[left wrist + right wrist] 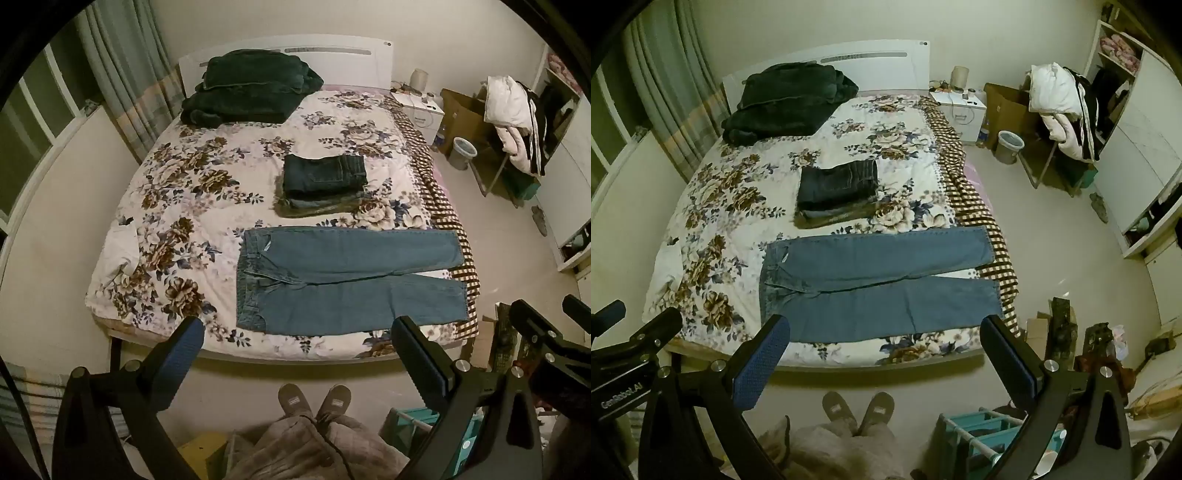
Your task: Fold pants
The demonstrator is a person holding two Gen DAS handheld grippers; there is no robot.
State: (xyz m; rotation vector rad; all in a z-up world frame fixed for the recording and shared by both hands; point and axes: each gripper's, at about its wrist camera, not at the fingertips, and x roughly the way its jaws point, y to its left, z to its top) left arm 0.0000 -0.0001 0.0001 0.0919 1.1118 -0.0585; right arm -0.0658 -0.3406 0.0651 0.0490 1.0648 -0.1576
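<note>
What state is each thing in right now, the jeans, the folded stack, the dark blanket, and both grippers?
Blue jeans: unfolded, spread flat along the bed's near edge, legs side by side.
Stack of pants: folded, piled mid-bed.
Dark green blanket: loosely folded, by the headboard.
Left gripper: open, empty, held above the floor.
Right gripper: open, empty.
Bin: upright on the floor.

One flat jeans (347,280), two claws (297,343) (886,341)

The floral bed (177,192) carries flat jeans (343,280), folded stack (325,181), seemingly dark blankets (251,85).
</note>
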